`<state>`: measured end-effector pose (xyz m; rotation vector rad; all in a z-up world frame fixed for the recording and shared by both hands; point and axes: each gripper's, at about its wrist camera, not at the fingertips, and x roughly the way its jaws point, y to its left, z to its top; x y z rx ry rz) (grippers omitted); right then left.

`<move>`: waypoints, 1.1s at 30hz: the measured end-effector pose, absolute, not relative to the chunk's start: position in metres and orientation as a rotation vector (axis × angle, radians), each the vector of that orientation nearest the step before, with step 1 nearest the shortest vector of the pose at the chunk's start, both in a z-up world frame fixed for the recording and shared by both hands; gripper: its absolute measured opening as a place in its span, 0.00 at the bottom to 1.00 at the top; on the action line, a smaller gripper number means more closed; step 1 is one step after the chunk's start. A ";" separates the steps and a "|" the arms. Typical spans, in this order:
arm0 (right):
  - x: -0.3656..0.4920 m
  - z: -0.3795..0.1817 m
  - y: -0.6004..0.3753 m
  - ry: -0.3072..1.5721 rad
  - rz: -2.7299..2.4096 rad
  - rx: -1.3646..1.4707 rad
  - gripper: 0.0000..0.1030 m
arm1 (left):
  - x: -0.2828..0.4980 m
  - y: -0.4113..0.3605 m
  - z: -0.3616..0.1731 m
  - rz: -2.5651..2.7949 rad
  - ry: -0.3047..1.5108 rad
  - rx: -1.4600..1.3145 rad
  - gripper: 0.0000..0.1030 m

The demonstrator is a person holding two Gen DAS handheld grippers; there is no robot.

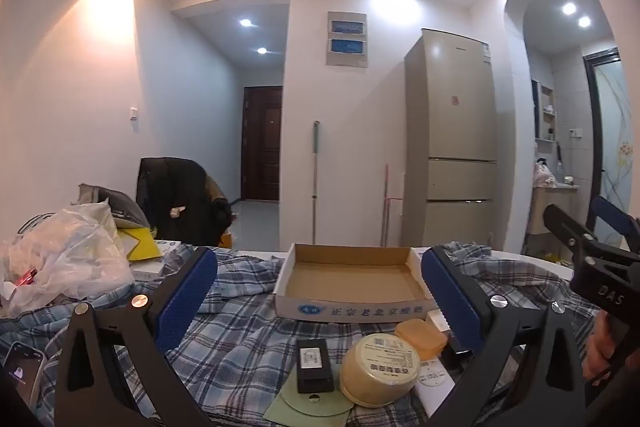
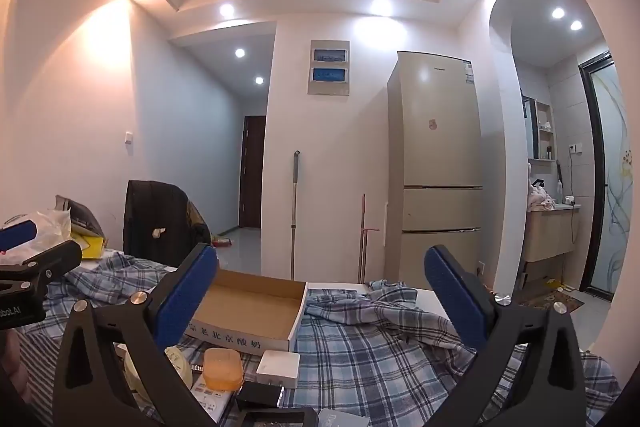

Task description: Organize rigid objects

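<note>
Lying on plaid cloth [image 1: 240, 339]: shallow cardboard tray [image 1: 352, 301], round cream tub [image 1: 380, 367]

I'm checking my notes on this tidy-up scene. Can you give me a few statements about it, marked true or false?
1. The cardboard box is empty. True.
2. The left gripper holds the round tub. False: its jaws stand open, holding nothing.
3. The orange case lies outside the box. True.
4. The right gripper is shut. False: it is open.
5. The checked cloth covers the table. True.
</note>
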<state>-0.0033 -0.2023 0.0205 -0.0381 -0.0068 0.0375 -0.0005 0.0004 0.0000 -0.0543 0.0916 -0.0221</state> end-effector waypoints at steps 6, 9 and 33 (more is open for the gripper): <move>0.001 0.022 -0.202 0.013 0.031 -0.026 1.00 | 0.003 -0.001 -0.002 -0.028 0.100 -0.035 1.00; 0.007 0.020 -0.199 0.069 0.036 -0.047 1.00 | 0.000 -0.001 -0.001 -0.032 0.083 -0.033 1.00; 0.009 0.012 -0.193 0.092 0.070 -0.062 1.00 | -0.002 -0.001 -0.001 -0.038 0.088 -0.035 1.00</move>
